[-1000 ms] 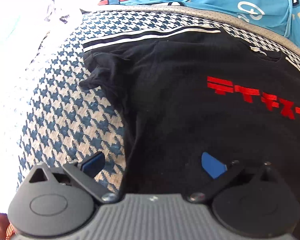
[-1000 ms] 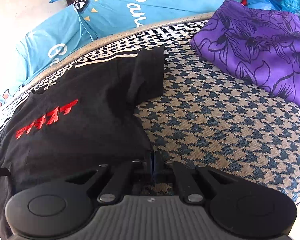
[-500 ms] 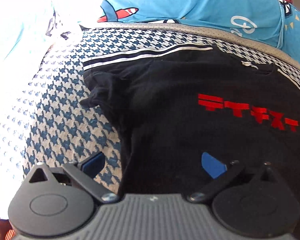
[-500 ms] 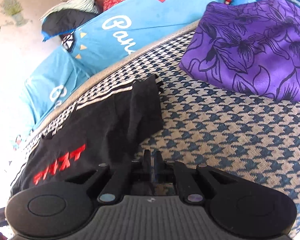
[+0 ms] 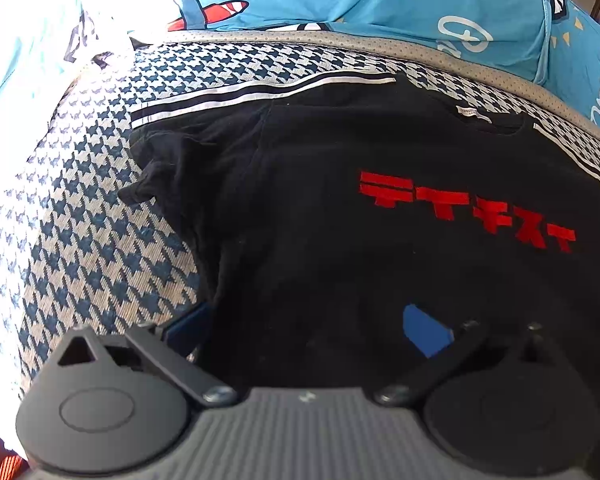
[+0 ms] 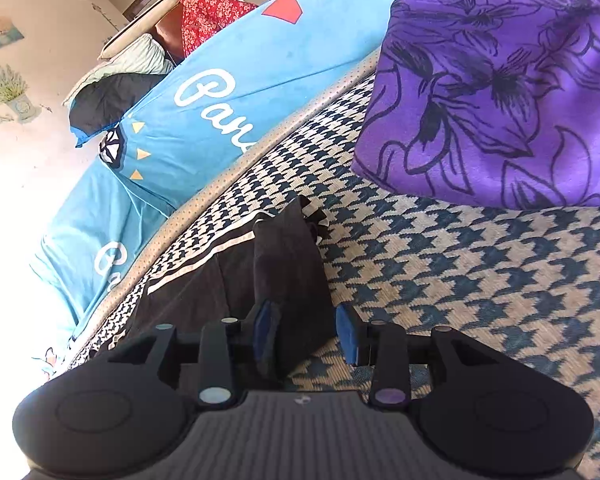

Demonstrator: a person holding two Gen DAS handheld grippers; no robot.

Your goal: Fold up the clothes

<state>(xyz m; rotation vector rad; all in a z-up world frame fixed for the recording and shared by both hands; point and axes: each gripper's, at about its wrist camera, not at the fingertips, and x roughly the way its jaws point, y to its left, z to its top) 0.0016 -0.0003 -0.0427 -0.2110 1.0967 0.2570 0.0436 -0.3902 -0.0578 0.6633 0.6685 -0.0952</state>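
Your left gripper (image 5: 316,326) sits low over the black shirt (image 5: 340,200) with its jaws spread wide and nothing between them. Its left blue pad (image 5: 188,326) is at the shirt's side edge, partly hidden by the fabric, and the other pad (image 5: 424,330) lies over the black cloth; you cannot tell from this view whether either one touches it. Ahead of that gripper the shirt lies chest up on the houndstooth cover (image 5: 80,216), red lettering (image 5: 468,210) ahead and to the right, a bunched sleeve (image 5: 168,168) ahead and to the left. White stripes (image 5: 260,94) run along the shirt's far edge.

Your right gripper (image 6: 306,330) is open too, though less wide, and holds nothing. Its left pad (image 6: 265,326) rests against the other sleeve (image 6: 288,276), which lies folded in toward the shirt body, and dark cloth sits in the left part of the gap. Its right pad (image 6: 347,332) is over bare cover (image 6: 480,280), just beside the sleeve's edge. Ahead and to the right of that gripper a purple flowered cloth (image 6: 500,92) lies well apart from the shirt. Beyond the cover's pale dotted border (image 6: 236,172), straight ahead and to the left, you have a light blue cloth (image 6: 228,92) with white script, and behind it a red flowered fabric (image 6: 208,20) and a dark pillow (image 6: 108,100).
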